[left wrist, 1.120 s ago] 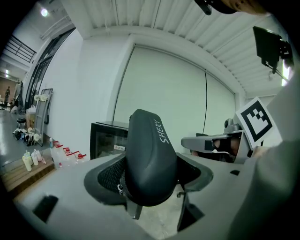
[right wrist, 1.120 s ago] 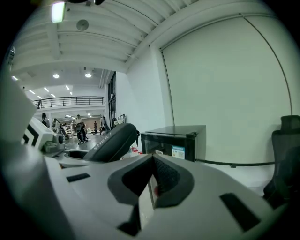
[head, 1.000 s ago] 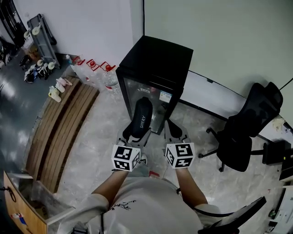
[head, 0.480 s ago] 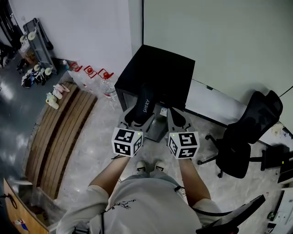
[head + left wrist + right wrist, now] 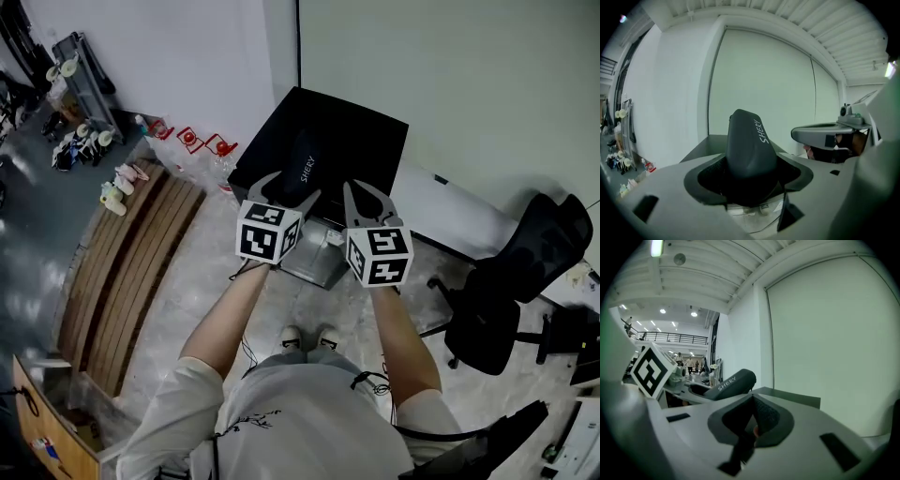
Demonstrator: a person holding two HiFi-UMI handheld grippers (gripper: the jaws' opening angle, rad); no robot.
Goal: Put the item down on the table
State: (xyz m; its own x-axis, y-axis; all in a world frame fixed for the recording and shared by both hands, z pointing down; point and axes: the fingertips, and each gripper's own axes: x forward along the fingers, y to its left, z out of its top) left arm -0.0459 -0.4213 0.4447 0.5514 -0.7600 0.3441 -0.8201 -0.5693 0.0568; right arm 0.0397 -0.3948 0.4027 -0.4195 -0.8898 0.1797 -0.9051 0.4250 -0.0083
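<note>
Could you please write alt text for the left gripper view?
The left gripper clamps a dark case printed SHERY, with a black cabinet's top beyond it. A pale wall fills the background, and the right gripper shows at the right.

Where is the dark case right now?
In the head view, the dark case sits in the left claw, held over the black cabinet, left of the right claw.

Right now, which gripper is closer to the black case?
Left. The left gripper is clamped on the case. The right gripper is off to the case's right and does not touch it.
</note>
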